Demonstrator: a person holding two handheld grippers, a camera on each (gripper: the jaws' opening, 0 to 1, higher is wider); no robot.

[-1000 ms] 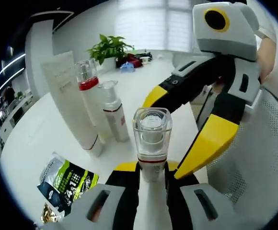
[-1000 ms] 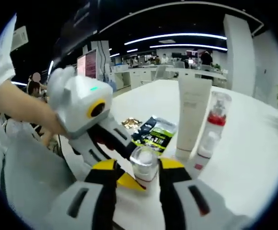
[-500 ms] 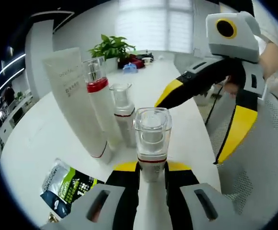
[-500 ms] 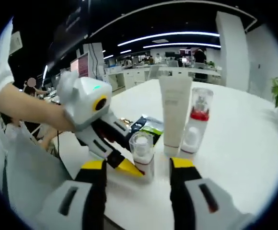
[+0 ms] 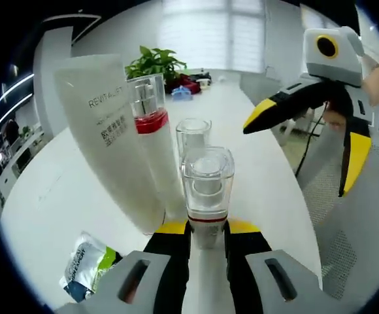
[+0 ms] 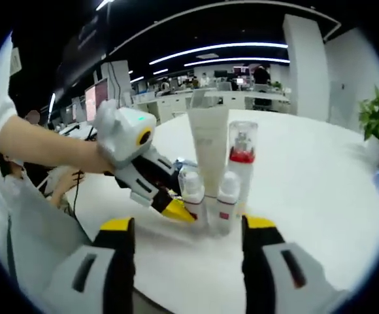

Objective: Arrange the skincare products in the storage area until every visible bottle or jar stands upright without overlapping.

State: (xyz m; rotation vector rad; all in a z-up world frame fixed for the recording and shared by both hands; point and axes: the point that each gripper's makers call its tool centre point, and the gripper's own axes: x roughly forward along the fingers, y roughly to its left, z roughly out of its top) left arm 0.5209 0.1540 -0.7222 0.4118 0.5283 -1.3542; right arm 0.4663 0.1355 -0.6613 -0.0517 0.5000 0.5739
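Note:
My left gripper [image 5: 207, 229] is shut on a small clear-capped bottle [image 5: 207, 186] with a red band, held upright. Close behind it stand a white tube [image 5: 108, 131], a tall bottle with a red collar [image 5: 151, 131] and a second small clear-capped bottle [image 5: 193, 134]. My right gripper [image 5: 294, 160] hangs open at the upper right, apart from them all. In the right gripper view its own jaws [image 6: 188, 229] stand wide apart with nothing between them. Beyond them, the left gripper [image 6: 175, 209] holds the small bottle [image 6: 191, 193] beside the other small bottle [image 6: 227, 196], the tube [image 6: 209, 140] and the tall bottle [image 6: 242, 154].
A green and black sachet [image 5: 88, 275] lies on the white table [image 5: 52, 190] at the lower left. A potted plant [image 5: 153, 62] and small items stand at the table's far end. A person's arm [image 6: 46, 147] reaches in from the left. A mesh chair [image 5: 366, 222] is beside the table.
My right gripper let go of the small bottle, opened wide and drew back. The left gripper carried the bottle closer to the tube and the other two bottles.

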